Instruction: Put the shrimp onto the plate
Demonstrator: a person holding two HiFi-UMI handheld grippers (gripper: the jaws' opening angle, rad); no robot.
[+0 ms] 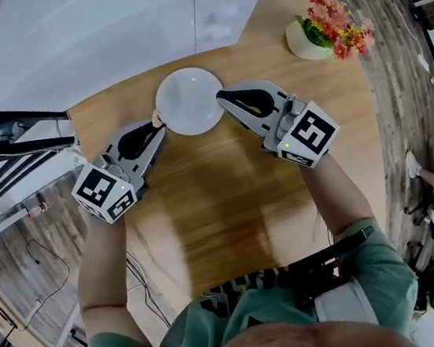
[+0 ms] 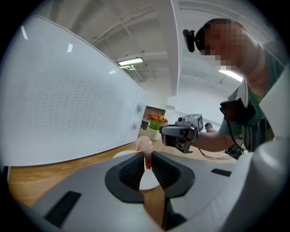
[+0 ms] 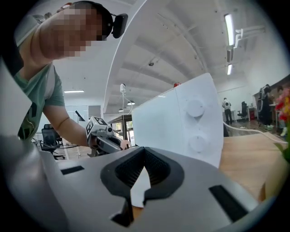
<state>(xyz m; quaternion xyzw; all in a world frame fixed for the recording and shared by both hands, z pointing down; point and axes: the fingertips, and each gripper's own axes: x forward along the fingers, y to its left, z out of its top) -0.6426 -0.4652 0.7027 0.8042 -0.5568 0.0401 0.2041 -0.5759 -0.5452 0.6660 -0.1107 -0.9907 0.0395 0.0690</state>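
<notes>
A small pink-orange shrimp (image 1: 157, 121) is pinched at the tips of my left gripper (image 1: 158, 123), just off the left rim of the white plate (image 1: 189, 101). In the left gripper view the shrimp (image 2: 145, 148) sticks up between the shut jaws of the left gripper (image 2: 146, 156), with the plate (image 2: 123, 155) right behind it. My right gripper (image 1: 221, 95) rests over the plate's right rim, jaws shut with nothing in them. Its own view shows the right gripper (image 3: 144, 150) with its pads meeting, and the left gripper (image 3: 106, 140) across from it.
A large white box-shaped appliance (image 1: 126, 22) stands right behind the plate on the round wooden table (image 1: 229, 207). A white pot of red and orange flowers (image 1: 326, 29) sits at the back right. Cables lie on the floor at the left.
</notes>
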